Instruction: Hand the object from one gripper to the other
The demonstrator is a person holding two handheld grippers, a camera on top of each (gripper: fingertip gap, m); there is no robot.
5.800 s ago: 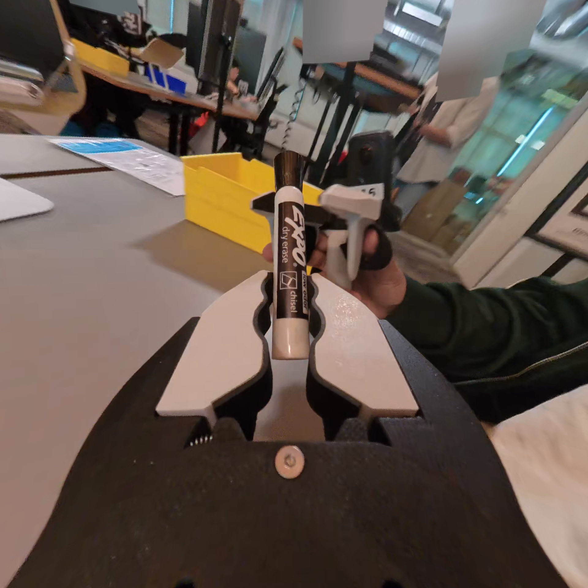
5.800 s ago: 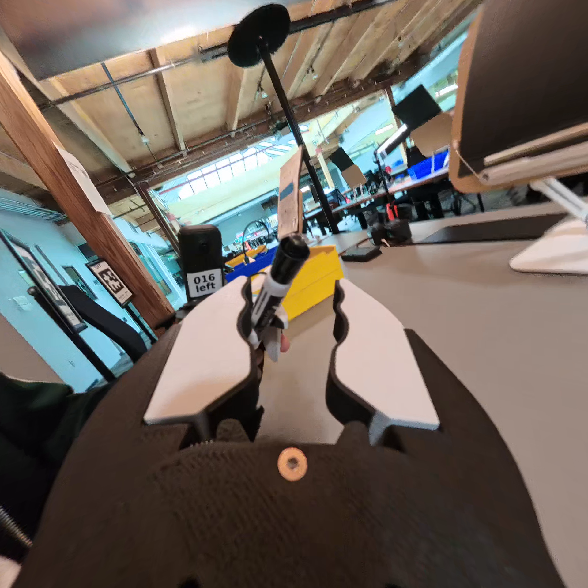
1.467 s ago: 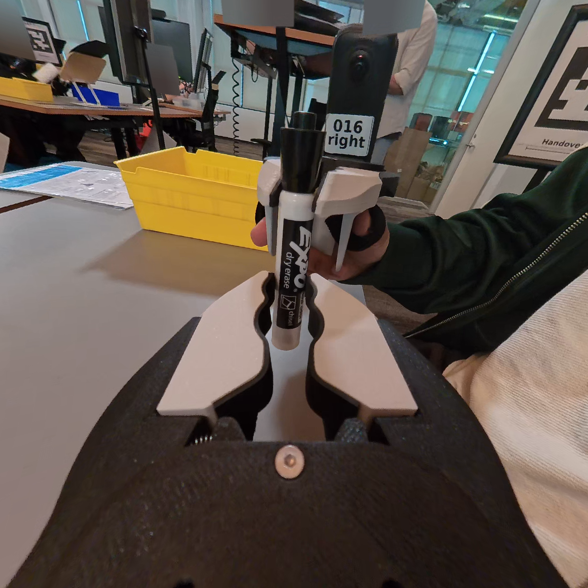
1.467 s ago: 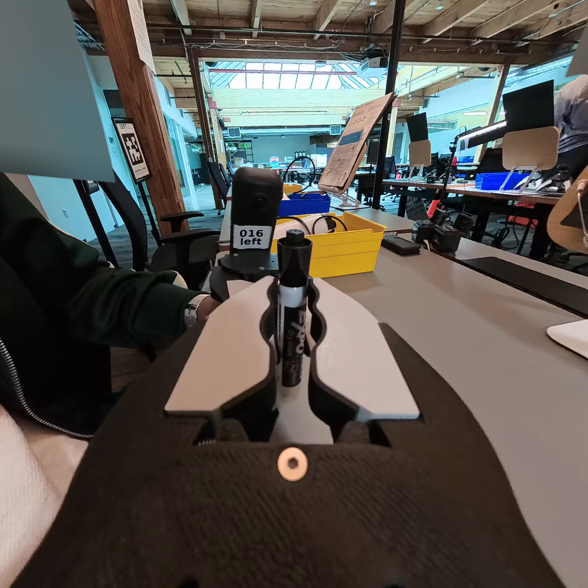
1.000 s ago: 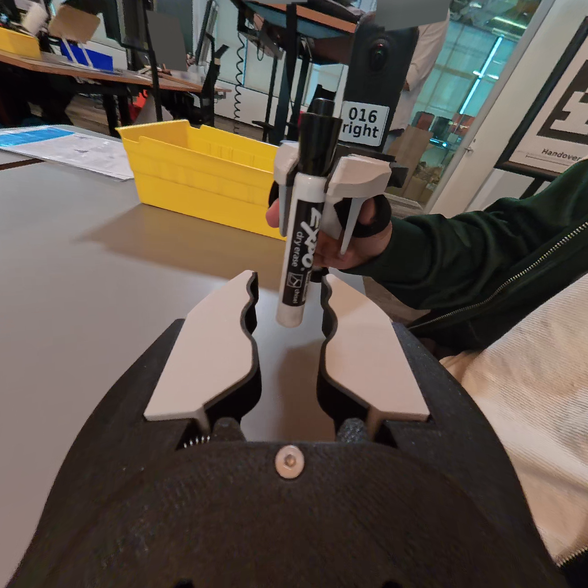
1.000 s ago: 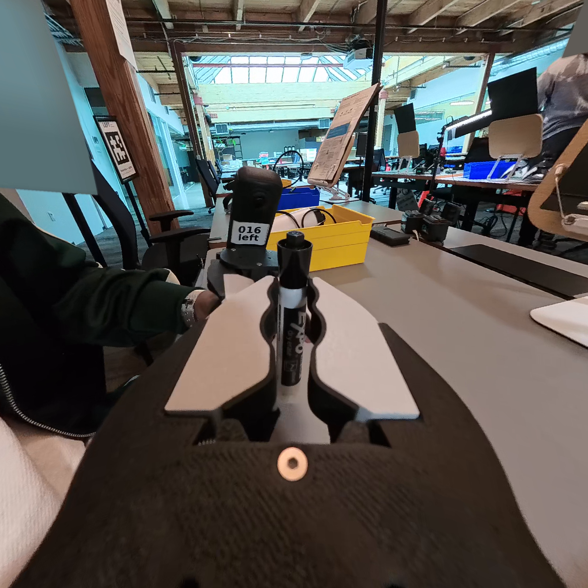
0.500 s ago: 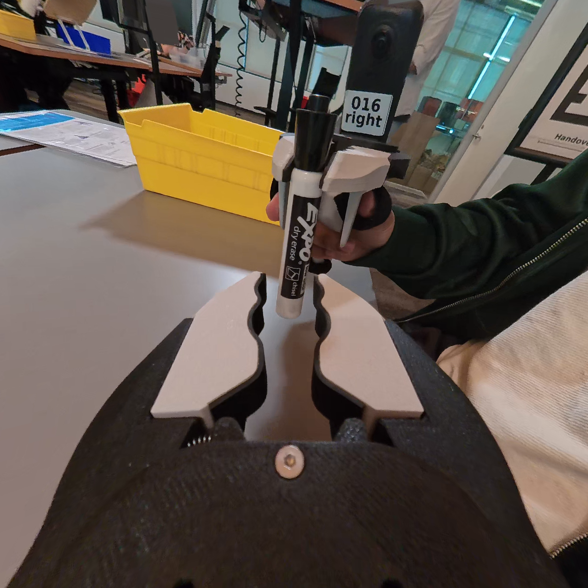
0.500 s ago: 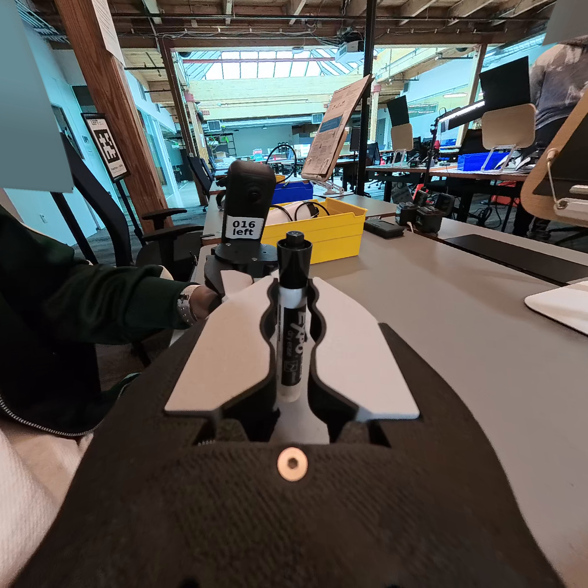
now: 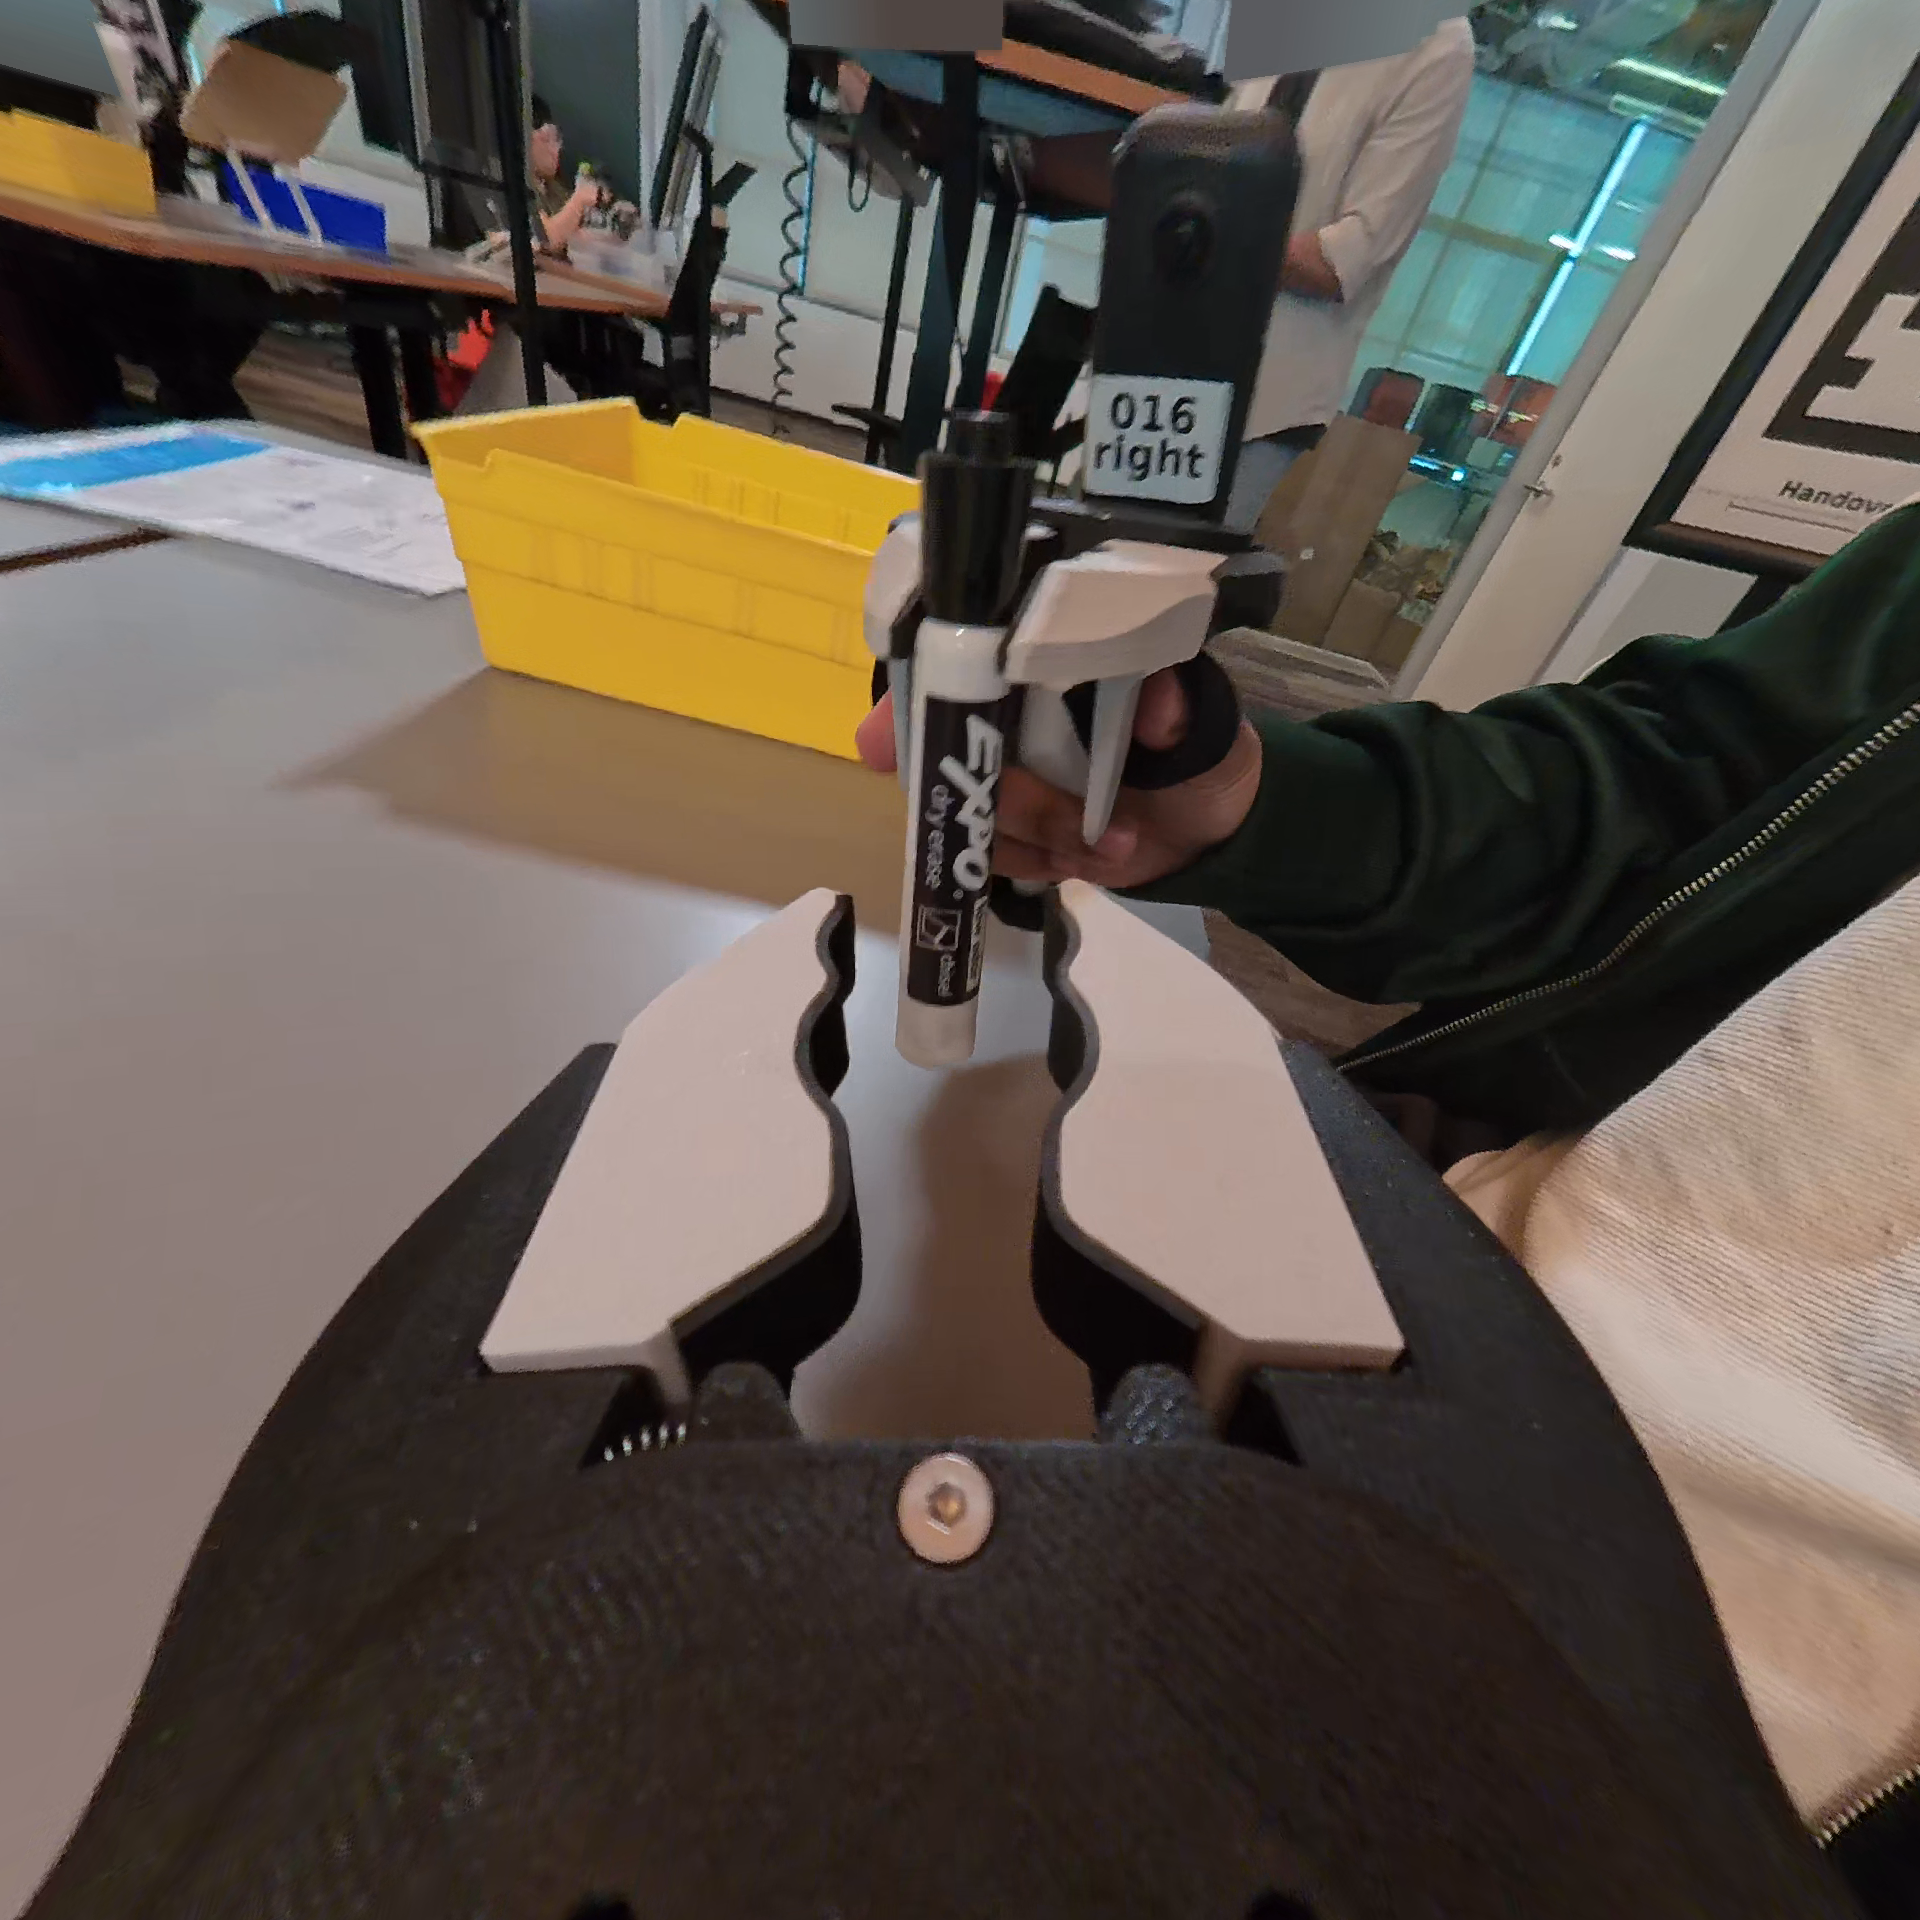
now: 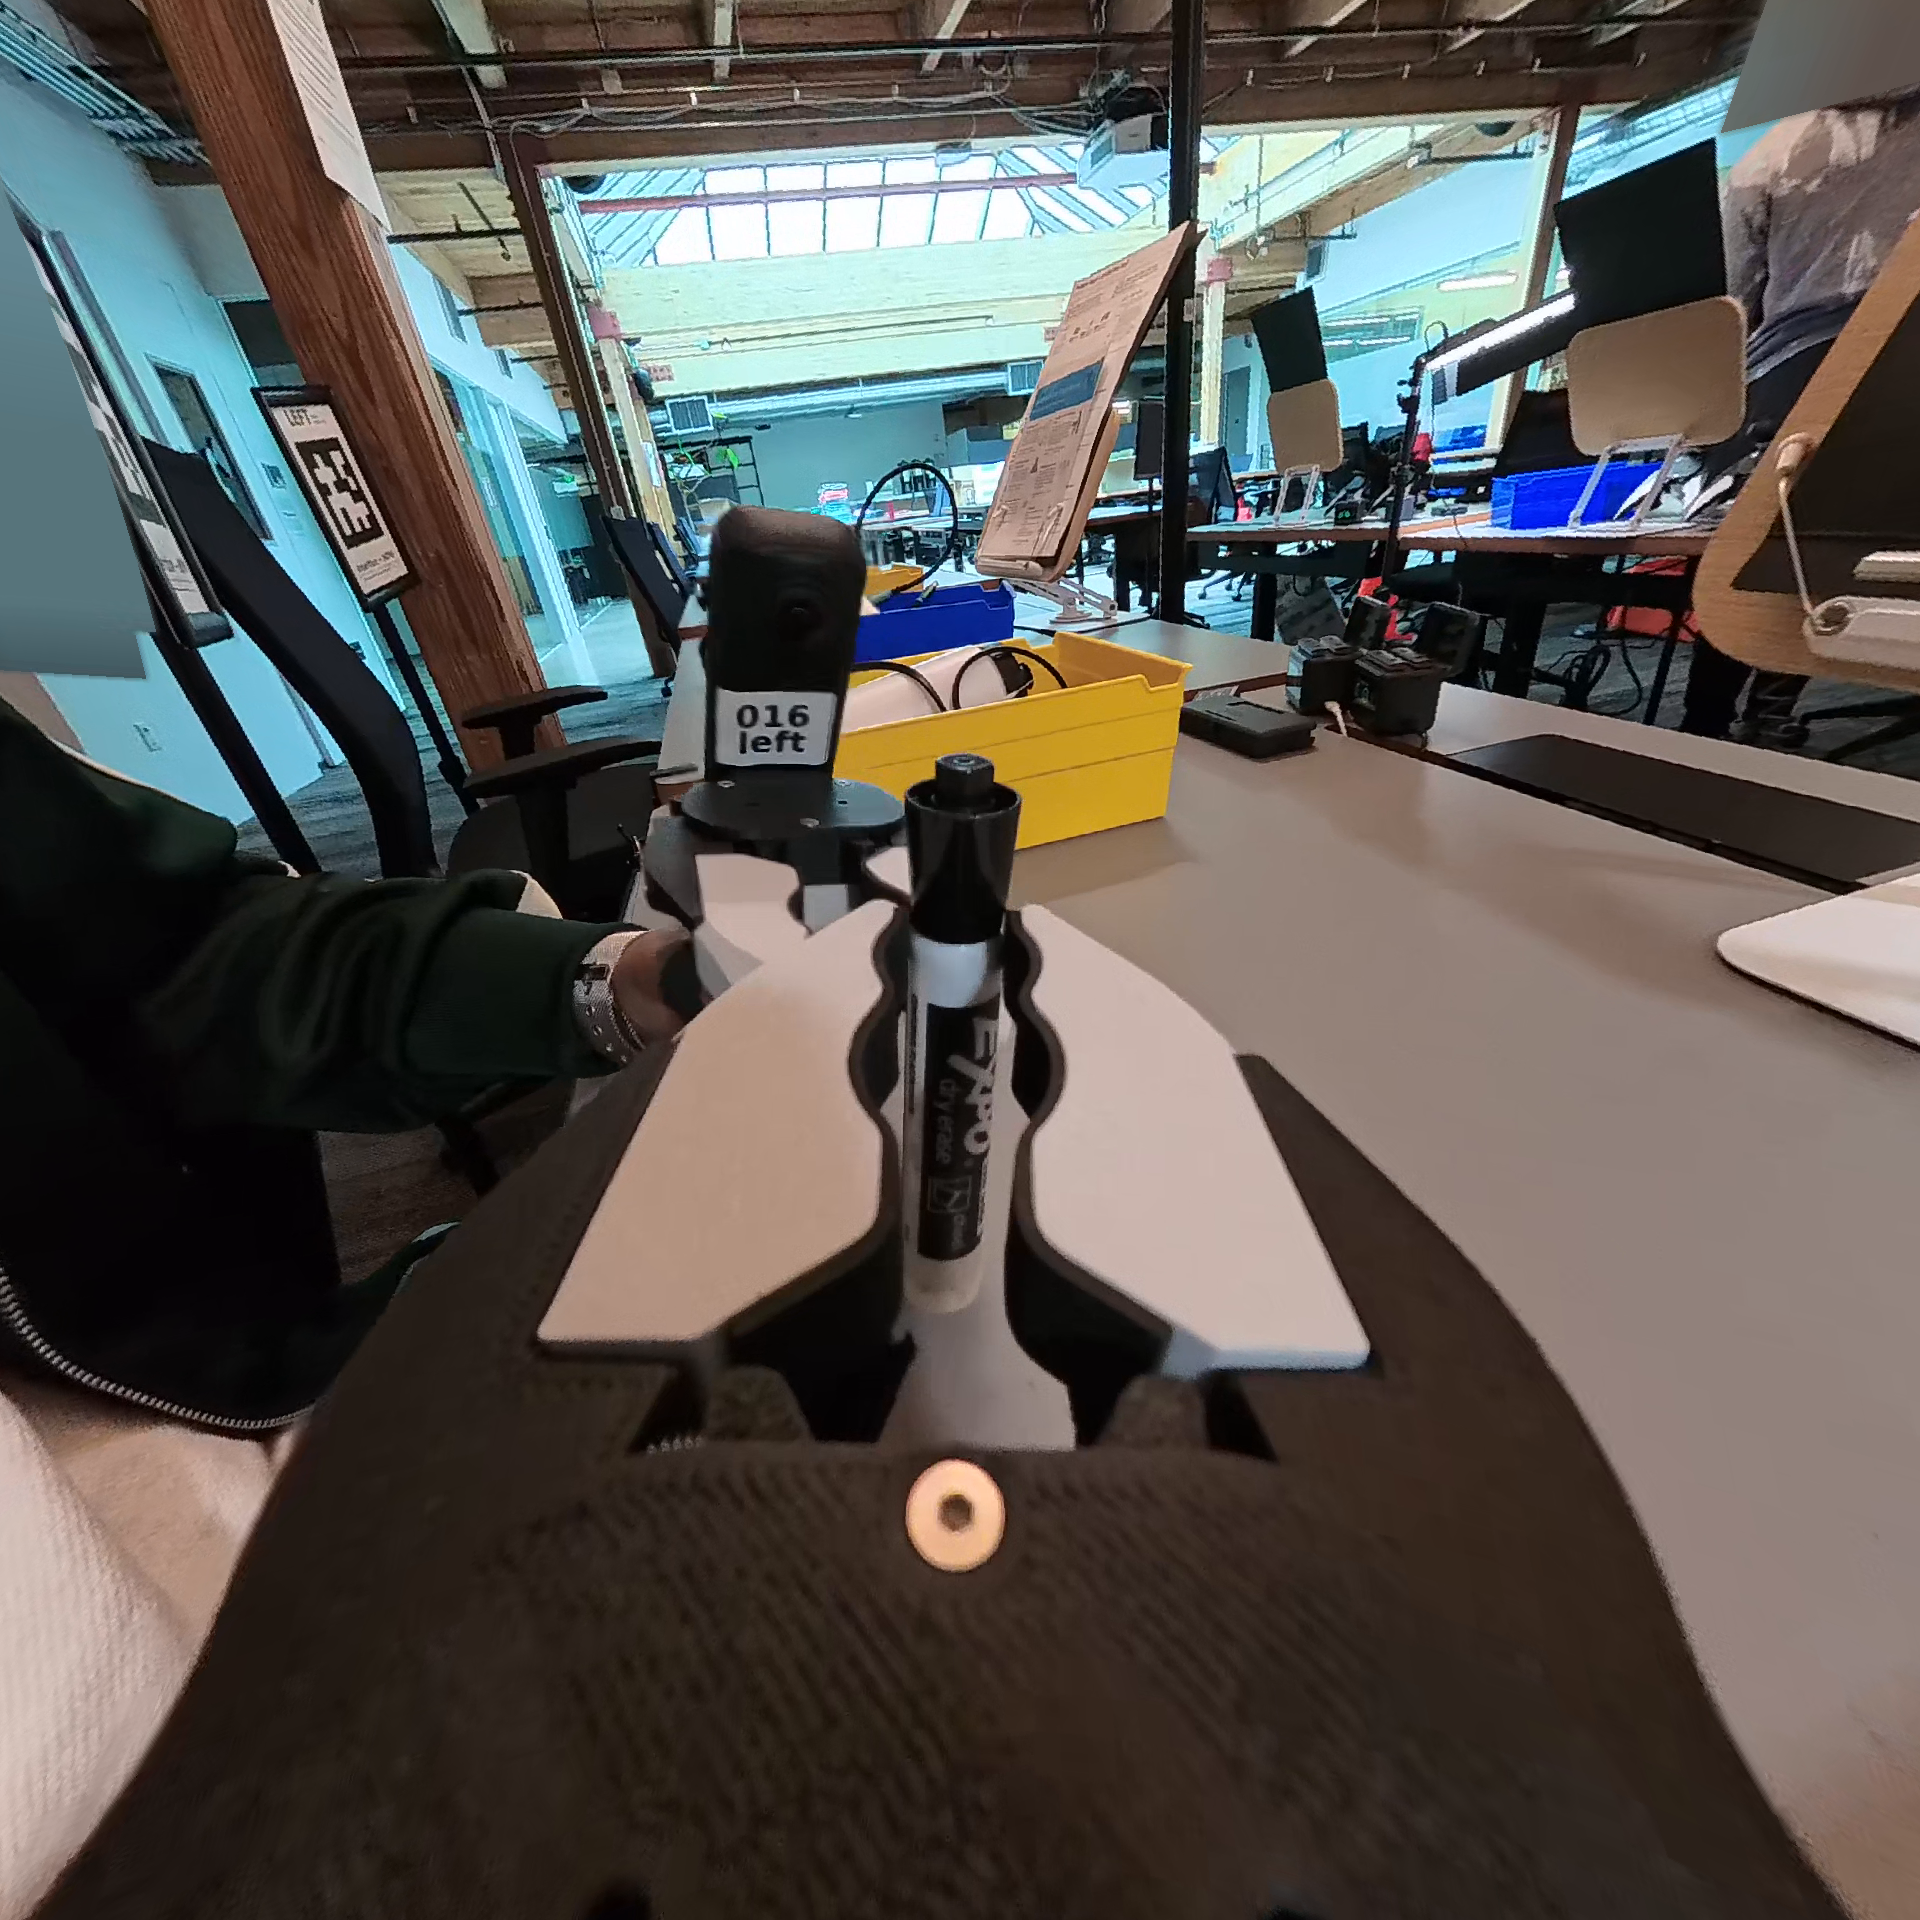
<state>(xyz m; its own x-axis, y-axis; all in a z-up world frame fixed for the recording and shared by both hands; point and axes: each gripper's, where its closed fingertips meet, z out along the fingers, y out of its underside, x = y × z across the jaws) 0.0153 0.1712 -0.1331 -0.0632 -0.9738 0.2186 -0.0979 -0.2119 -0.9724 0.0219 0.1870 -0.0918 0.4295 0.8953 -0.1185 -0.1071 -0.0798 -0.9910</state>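
2 grippers over grey table (image 9: 312,935): right gripper (image 10: 951,956) clamps marker (image 10: 951,1039); left gripper (image 9: 945,935) fingers spread; yellow bin (image 9: 644,582) behind.

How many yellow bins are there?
2. One bin sits on the grey table behind the marker. Another bin is on a far desk, top left in the left wrist view. More may be hidden.

Lettering on marker (image 9: 948,821); white stickers (image 9: 1153,442) on camera housings (image 9: 1195,239).

A grey table (image 9: 260,935) carries a yellow bin (image 9: 644,592) and printed sheets (image 9: 239,499).
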